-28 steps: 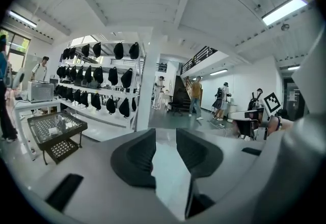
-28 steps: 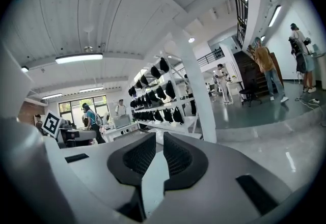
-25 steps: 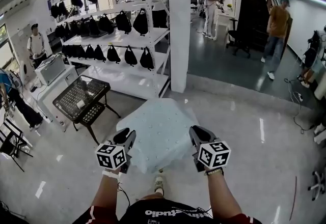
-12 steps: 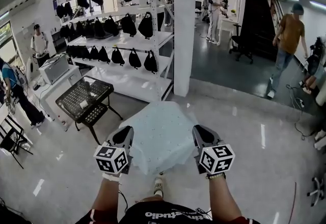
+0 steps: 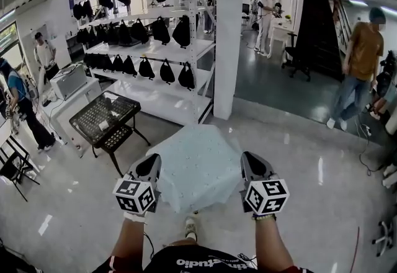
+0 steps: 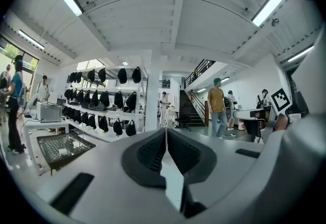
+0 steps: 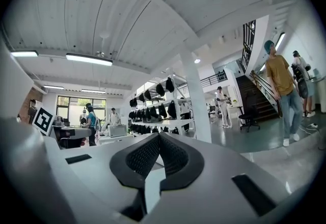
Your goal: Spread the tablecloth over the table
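Note:
The white tablecloth [image 5: 197,166] lies draped over a small table in front of me, in the middle of the head view. My left gripper [image 5: 151,166] is at its near left corner and my right gripper [image 5: 251,164] at its near right corner, both pointing level. The left jaws have just been closing; in the left gripper view the left gripper [image 6: 166,135] has its pads together with a strip of tablecloth [image 6: 173,187] pinched between them. In the right gripper view the right gripper [image 7: 159,139] is likewise shut, with the white tablecloth [image 7: 152,193] caught between its pads.
A black wire-mesh table [image 5: 105,118] stands to the left. Behind it are white shelves with several black bags [image 5: 149,36] and a white pillar [image 5: 228,36]. A person in an orange shirt [image 5: 363,58] walks at the right, and others stand at the far left [image 5: 22,104]. My shoe [image 5: 191,226] shows below the cloth.
Both grippers have risen a little with the cloth's near edge. The person in the orange shirt has walked to the right.

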